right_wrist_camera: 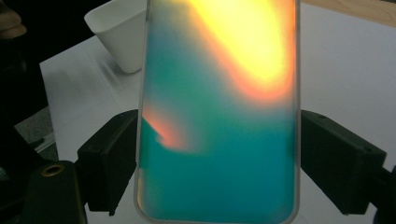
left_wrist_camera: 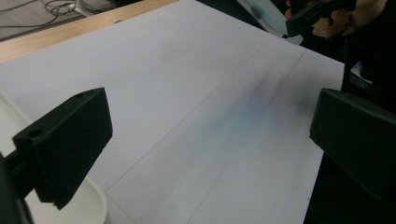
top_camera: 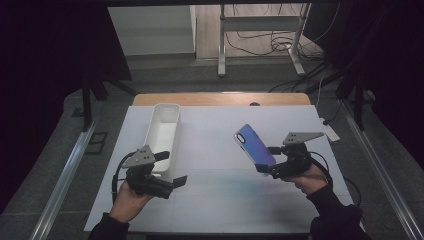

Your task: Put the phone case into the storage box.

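The right gripper (top_camera: 265, 159) grasps an iridescent phone case (top_camera: 254, 144) by its edges, lifted above the white table (top_camera: 220, 200), right side; the left gripper (top_camera: 171, 168), jaws released and empty, sits near-left beside a white tray (top_camera: 162, 131).

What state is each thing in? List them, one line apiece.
Phone case: held clear of the table, tilted, gripped across its sides.
Right hand-held gripper: shut on the phone case.
Left hand-held gripper: open, nothing between its jaws, beside the tray's near end.
White tray: upright on the table, empty as far as can be seen.
White table sheet: flat, bare between the two grippers.
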Demonstrator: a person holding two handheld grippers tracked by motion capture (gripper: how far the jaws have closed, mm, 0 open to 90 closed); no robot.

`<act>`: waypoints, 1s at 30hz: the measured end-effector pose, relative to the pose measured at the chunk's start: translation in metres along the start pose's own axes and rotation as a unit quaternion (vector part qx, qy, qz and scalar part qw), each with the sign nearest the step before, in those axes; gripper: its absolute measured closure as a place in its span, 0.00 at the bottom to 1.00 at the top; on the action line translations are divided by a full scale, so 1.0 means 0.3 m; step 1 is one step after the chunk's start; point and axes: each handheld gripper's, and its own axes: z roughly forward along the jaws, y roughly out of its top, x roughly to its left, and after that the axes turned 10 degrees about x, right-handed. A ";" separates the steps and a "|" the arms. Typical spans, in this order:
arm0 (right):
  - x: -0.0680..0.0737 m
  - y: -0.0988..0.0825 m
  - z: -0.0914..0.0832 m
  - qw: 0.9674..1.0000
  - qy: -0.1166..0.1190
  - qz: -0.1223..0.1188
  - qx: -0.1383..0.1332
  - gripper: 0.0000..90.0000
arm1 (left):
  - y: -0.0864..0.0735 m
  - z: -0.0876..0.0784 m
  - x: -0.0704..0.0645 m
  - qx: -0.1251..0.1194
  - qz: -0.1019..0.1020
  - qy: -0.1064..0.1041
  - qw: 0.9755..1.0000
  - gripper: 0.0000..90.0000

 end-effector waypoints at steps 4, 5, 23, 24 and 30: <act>0.022 0.007 0.004 1.000 0.012 -0.009 -0.005 0.19 | 0.019 0.017 -0.005 -0.003 0.007 -0.022 1.000 0.00; 0.027 0.009 0.005 1.000 0.014 -0.011 -0.006 0.19 | 0.019 0.017 -0.005 -0.003 0.007 -0.022 1.000 0.00; 0.109 0.037 0.018 0.998 0.046 -0.044 -0.018 0.19 | 0.099 0.086 -0.037 -0.008 0.037 -0.087 0.996 0.00; 0.114 0.038 0.018 0.998 0.049 -0.046 -0.019 0.19 | 0.102 0.088 -0.039 -0.008 0.038 -0.089 0.995 0.00; 0.138 0.046 0.019 0.997 0.059 -0.055 -0.023 0.19 | 0.127 0.108 -0.054 -0.008 0.048 -0.108 0.993 0.00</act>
